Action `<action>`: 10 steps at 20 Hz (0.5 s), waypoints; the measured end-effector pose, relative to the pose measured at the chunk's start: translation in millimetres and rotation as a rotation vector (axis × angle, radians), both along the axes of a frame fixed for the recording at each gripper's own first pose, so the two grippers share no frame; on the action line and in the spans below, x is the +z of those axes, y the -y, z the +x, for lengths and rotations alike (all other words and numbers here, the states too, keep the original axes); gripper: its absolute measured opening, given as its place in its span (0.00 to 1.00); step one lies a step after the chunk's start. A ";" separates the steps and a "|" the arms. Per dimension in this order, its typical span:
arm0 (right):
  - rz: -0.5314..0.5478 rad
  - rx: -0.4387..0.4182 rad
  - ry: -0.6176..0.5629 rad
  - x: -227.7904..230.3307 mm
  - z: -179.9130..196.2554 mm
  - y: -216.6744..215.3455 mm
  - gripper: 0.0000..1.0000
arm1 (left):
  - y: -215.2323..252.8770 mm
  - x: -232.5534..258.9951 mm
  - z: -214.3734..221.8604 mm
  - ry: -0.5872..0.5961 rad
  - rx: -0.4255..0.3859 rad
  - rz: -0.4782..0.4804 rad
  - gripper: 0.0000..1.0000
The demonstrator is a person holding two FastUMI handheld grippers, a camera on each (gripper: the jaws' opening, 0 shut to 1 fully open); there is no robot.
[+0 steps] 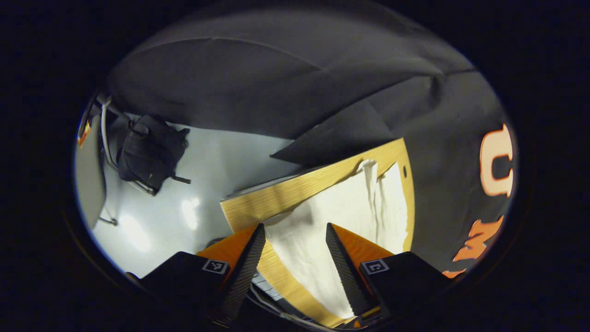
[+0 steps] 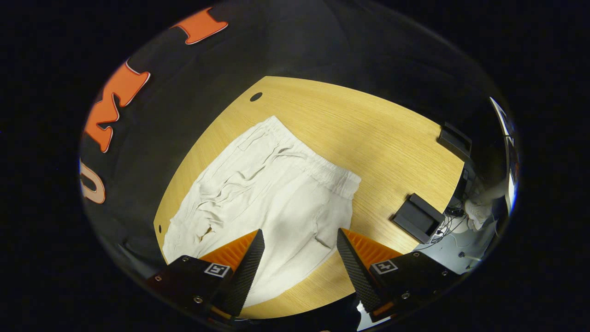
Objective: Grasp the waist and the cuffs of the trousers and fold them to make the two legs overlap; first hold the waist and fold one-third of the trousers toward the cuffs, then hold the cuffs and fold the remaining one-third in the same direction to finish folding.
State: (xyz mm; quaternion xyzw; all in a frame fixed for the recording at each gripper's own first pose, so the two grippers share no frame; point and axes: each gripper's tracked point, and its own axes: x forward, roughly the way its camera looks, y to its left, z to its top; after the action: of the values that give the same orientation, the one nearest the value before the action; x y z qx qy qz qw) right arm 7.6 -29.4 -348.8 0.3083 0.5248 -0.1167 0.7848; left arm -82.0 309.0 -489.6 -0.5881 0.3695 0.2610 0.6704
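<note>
Tongs first: the left gripper (image 1: 295, 229) hangs with its jaws spread wide and nothing between them, above the pale trousers (image 1: 341, 216) spread on the wooden table (image 1: 276, 193). The right gripper (image 2: 299, 235) is likewise agape and empty, above the trousers (image 2: 272, 193), whose elastic waist (image 2: 318, 166) lies farther off, toward a black block (image 2: 417, 216) on the table (image 2: 368, 133)
</note>
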 end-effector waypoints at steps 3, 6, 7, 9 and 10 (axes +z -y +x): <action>0.039 -0.027 0.003 -5.2 3.4 -1.3 0.95 | 8.5 2.3 19.9 0.132 0.144 -0.139 0.77; 0.045 -0.032 -0.005 -9.8 5.5 2.7 0.95 | 1.2 -5.7 29.4 0.180 0.214 -0.180 0.57; 0.042 -0.031 -0.005 -11.3 5.9 4.1 0.95 | 1.6 -6.4 27.5 0.182 0.182 -0.163 0.51; 0.042 -0.033 -0.015 -14.8 4.4 7.1 0.95 | 2.4 -5.9 24.0 0.176 0.081 -0.098 0.48; 0.044 -0.034 -0.021 -16.6 3.7 7.9 0.95 | 4.3 -6.2 20.6 0.175 0.017 -0.075 0.48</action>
State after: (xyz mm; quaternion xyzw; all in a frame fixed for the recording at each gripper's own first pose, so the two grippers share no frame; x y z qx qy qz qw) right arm 11.3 -37.2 -365.5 0.3331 0.5301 -0.1215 0.7702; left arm -61.4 304.6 -495.8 -0.6367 0.3139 0.2002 0.6753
